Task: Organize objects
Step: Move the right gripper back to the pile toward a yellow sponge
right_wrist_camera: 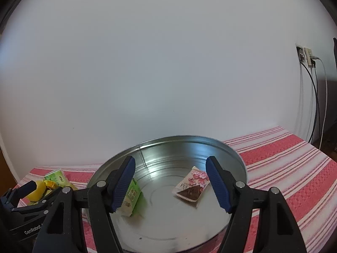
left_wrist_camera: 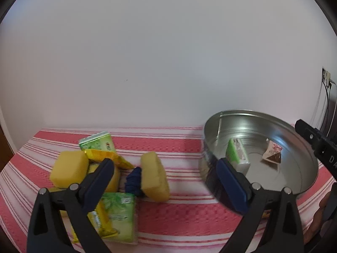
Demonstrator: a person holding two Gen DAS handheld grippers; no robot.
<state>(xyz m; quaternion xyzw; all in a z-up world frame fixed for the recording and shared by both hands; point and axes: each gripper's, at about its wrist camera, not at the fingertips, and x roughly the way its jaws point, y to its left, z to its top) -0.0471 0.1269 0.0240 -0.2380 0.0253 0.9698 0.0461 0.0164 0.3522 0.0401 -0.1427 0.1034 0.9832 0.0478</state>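
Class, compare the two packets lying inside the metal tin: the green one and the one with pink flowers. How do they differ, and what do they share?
The green packet is boxy and thick; the flowered packet is a thin, flat sachet. The green packet is green and white, the flowered one pink and cream with a dark brown corner. The green packet lies on the left of the metal tin, the flowered one on the right, apart. Both rest on the tin's floor, untouched by the open right gripper.
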